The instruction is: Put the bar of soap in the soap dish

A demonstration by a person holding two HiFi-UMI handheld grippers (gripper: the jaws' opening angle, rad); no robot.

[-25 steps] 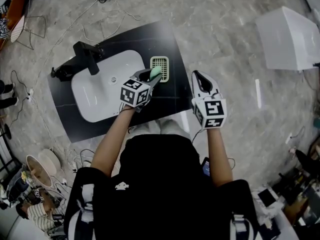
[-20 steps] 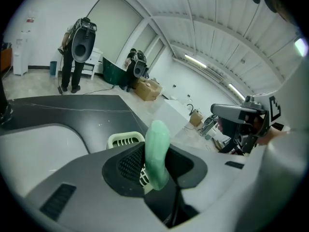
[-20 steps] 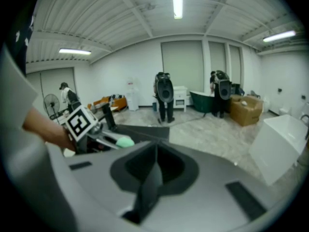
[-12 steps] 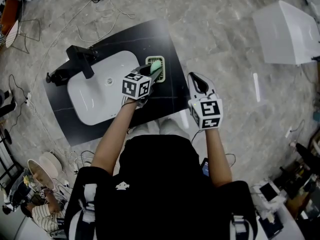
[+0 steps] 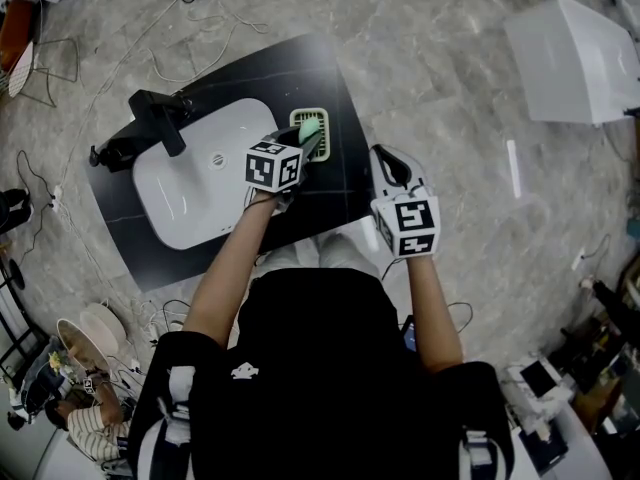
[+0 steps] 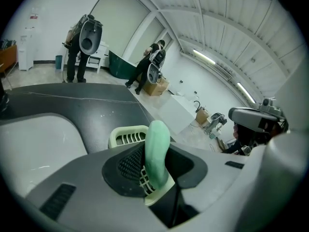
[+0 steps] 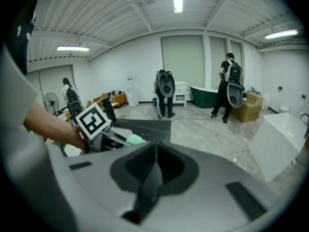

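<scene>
A pale green bar of soap [image 6: 157,151] stands on edge between the jaws of my left gripper [image 6: 155,175], which is shut on it. In the head view the soap [image 5: 309,128] hangs just over the slotted cream soap dish [image 5: 305,120], which sits on the black counter beside the white basin [image 5: 190,183]. The dish [image 6: 126,136] shows just beyond the soap in the left gripper view. My right gripper [image 5: 388,163] is held to the right of the counter's edge, its jaws together with nothing in them [image 7: 152,178].
A black faucet [image 5: 160,118] stands at the basin's far left. The black counter [image 5: 330,193] lies on a grey marbled floor with cables [image 5: 200,28] behind it. A white box [image 5: 572,60] sits at the far right. People with backpacks [image 7: 166,93] stand in the room.
My left gripper has sunk with the soap, which now hangs lower over the dish. The right gripper has dropped slightly and drifted a little left.
</scene>
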